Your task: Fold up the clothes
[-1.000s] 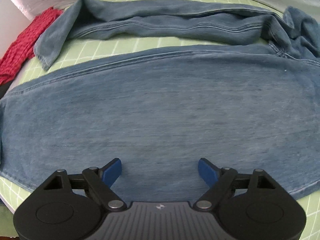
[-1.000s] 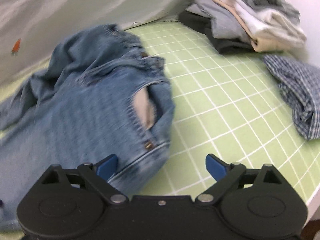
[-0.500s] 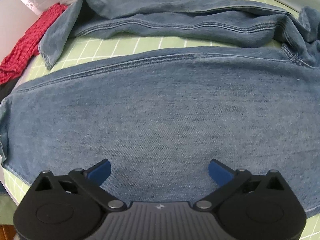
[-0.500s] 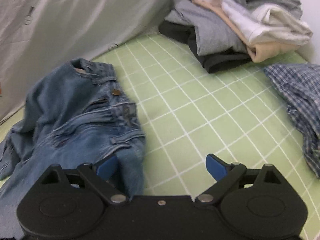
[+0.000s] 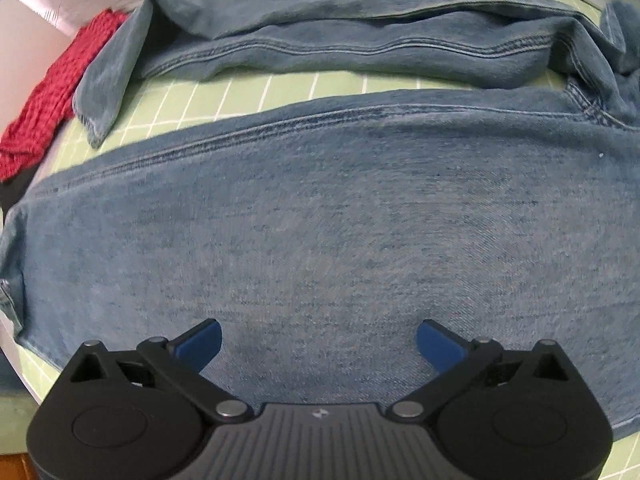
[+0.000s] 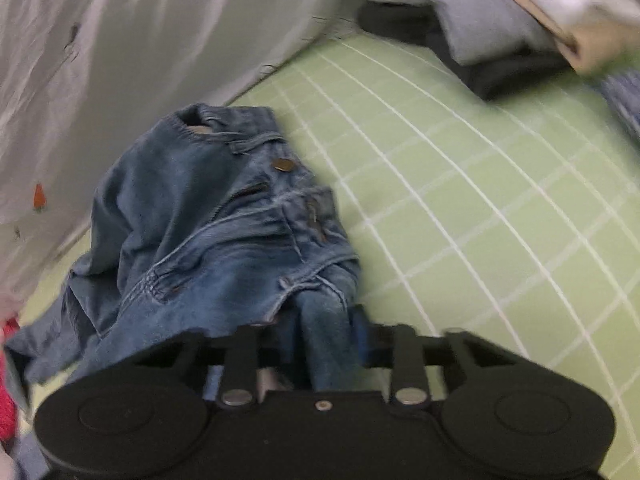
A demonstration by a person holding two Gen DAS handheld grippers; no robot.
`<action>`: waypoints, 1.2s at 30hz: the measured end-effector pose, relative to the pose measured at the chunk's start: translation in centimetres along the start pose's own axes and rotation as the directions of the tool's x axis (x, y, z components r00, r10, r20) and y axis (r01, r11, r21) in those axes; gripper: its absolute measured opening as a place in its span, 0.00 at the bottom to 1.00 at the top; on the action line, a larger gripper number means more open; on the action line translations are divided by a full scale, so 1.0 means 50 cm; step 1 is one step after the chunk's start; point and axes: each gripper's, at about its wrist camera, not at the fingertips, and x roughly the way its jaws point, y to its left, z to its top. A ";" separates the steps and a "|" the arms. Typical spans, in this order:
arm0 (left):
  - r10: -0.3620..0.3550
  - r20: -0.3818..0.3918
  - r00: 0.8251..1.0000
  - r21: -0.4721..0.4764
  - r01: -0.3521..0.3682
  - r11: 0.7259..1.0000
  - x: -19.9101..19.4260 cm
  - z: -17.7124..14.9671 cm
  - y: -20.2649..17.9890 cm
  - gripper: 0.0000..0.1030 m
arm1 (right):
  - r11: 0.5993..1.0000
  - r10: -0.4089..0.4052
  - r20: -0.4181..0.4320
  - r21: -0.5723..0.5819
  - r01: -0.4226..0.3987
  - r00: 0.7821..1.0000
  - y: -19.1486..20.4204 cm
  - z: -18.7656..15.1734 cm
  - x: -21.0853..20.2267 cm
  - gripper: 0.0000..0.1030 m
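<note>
A pair of blue jeans (image 5: 320,220) lies spread over a green grid mat (image 5: 240,96). One leg fills the left wrist view and the other leg (image 5: 360,52) lies rumpled behind it. My left gripper (image 5: 318,340) hovers just over the near leg, jaws wide open with nothing pinched. In the right wrist view the jeans' waist end (image 6: 208,232), with button and zip showing, is bunched up. My right gripper (image 6: 326,340) is closing its jaws on a fold of denim at the waist edge, and the fabric sits pinched between the fingers.
A red knitted cloth (image 5: 44,112) lies at the mat's left edge. A pile of folded clothes (image 6: 500,20) and a plaid cloth (image 6: 624,96) sit at the far right. A white sheet (image 6: 140,40) hangs behind. Bare green mat (image 6: 480,220) lies to the right of the jeans.
My left jaws widened slightly over the leg. My right gripper travelled to the jeans' waist edge and went from wide open to pinching a denim fold.
</note>
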 end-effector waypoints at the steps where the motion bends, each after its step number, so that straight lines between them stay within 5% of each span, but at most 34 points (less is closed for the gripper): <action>1: 0.001 0.003 1.000 0.004 -0.001 1.000 0.001 0.000 0.000 1.00 | 0.999 -0.009 0.007 -0.031 0.010 1.000 0.016 0.004 0.002 0.17; 5: -0.015 0.010 1.000 -0.016 0.015 1.000 0.001 -0.005 0.007 1.00 | 0.970 0.005 0.067 -0.244 0.012 0.998 0.114 0.005 -0.001 0.14; 8: -0.047 0.003 0.999 -0.049 0.047 0.998 0.006 -0.006 0.021 1.00 | 0.889 0.028 0.115 -0.457 0.028 0.993 0.209 -0.026 -0.003 0.14; 12: -0.091 -0.015 0.996 -0.086 0.089 0.992 0.015 -0.002 0.038 1.00 | 0.848 0.080 0.052 -0.528 -0.041 0.995 0.260 -0.072 0.030 0.15; 15: -0.112 -0.018 0.993 -0.098 0.110 0.989 0.020 -0.002 0.045 1.00 | 0.842 0.061 0.068 -0.540 -0.014 0.996 0.262 -0.083 0.026 0.19; 20: -0.140 -0.018 0.990 -0.115 0.137 0.984 0.027 -0.002 0.055 1.00 | 0.948 0.119 0.031 -0.300 -0.104 0.992 0.181 -0.045 -0.006 0.39; 25: -0.164 -0.023 0.986 -0.130 0.159 0.979 0.034 0.001 0.064 1.00 | 0.992 0.114 0.113 -0.061 -0.107 0.987 0.077 -0.025 -0.065 0.46; 28: -0.167 -0.026 0.986 -0.129 0.162 0.978 0.036 0.005 0.065 1.00 | 0.996 0.048 0.126 0.072 -0.058 0.991 0.022 -0.024 -0.083 0.47; 32: -0.166 -0.032 0.986 -0.127 0.161 0.979 0.039 0.011 0.064 1.00 | 0.986 -0.015 0.028 0.168 0.010 0.999 -0.019 -0.040 -0.063 0.49; 36: -0.162 -0.031 0.986 -0.130 0.156 0.979 0.039 0.013 0.063 1.00 | 0.914 0.109 -0.047 0.397 -0.081 0.993 -0.057 -0.069 -0.050 0.49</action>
